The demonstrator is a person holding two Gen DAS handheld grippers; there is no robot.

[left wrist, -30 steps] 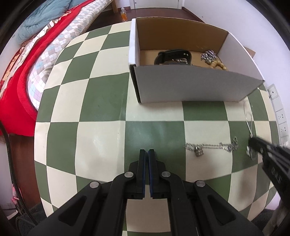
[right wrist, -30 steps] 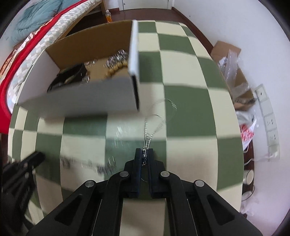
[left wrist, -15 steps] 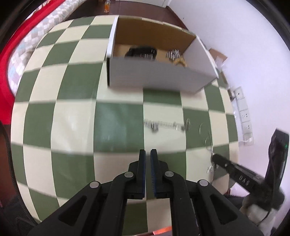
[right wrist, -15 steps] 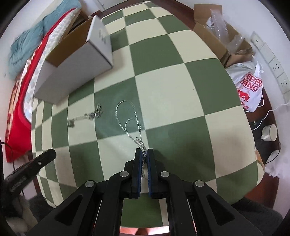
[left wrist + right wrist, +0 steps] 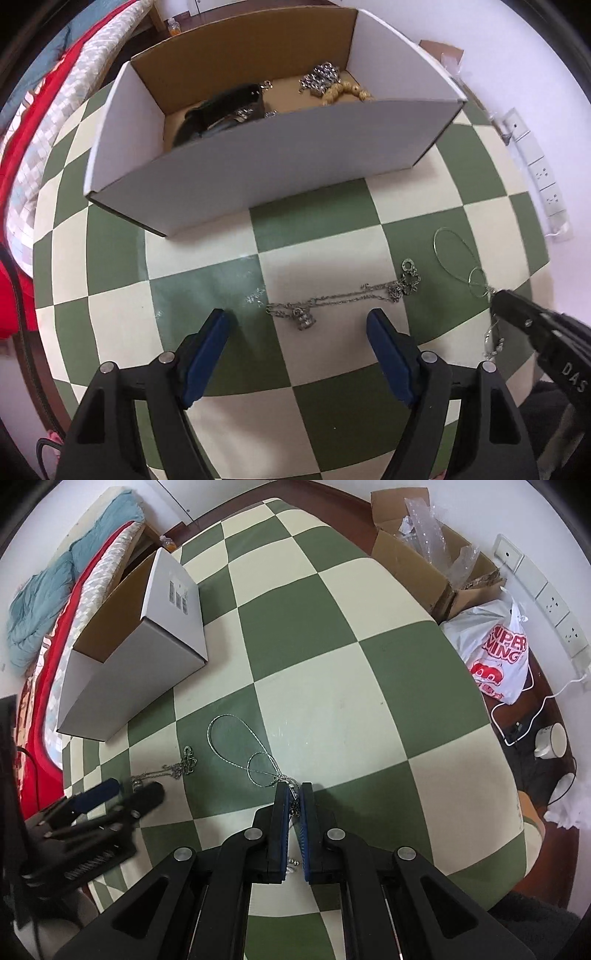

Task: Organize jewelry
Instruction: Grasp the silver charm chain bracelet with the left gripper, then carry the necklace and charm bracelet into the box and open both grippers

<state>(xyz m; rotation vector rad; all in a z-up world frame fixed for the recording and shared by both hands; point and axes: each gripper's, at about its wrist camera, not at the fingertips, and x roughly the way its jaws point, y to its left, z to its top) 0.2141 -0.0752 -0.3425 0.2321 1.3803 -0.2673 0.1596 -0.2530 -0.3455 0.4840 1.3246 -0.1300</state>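
A silver chain with a small pendant [image 5: 340, 300] lies on the checkered tablecloth [image 5: 321, 229], just ahead of my open left gripper [image 5: 299, 328]. It also shows in the right wrist view [image 5: 170, 770]. My right gripper [image 5: 294, 794] is shut on the end of a thin silver necklace [image 5: 236, 749], whose loops rest on the cloth. That necklace shows at the right in the left wrist view [image 5: 456, 258]. A white cardboard box [image 5: 266, 162] behind holds a black strap, a silver chain and gold beads.
A bed with red and checked covers [image 5: 33, 122] runs along the left table edge. On the floor to the right are a brown carton [image 5: 424, 565], a white plastic bag [image 5: 495, 653], wall sockets and a white cable.
My left gripper has opened and moved up to the pendant chain near the box. My right gripper has stayed shut on the thin necklace, whose loops now lie on the cloth.
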